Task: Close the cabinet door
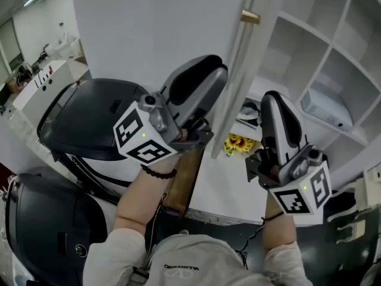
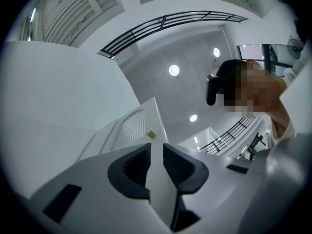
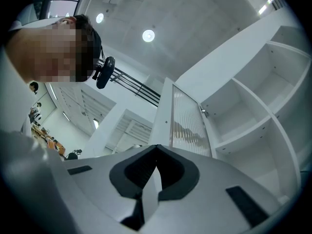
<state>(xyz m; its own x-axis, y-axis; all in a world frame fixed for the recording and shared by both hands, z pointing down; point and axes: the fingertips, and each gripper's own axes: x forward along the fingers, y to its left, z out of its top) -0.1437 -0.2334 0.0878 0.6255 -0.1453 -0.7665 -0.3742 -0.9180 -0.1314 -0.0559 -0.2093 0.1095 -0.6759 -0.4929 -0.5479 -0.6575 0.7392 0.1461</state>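
White cabinet shelves (image 1: 333, 64) are showing right of the right gripper (image 1: 275, 103), so the door (image 1: 238, 82) is hanging open, edge-on between both grippers. The left gripper (image 1: 205, 70) is holding its jaws narrowly apart on nothing; the right one's are pressed together, likely ready for pushing.

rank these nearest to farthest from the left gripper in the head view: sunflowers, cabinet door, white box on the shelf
1. cabinet door, just right of the left gripper.
2. sunflowers, lower right, on the counter.
3. white box, far right, on a cabinet shelf.
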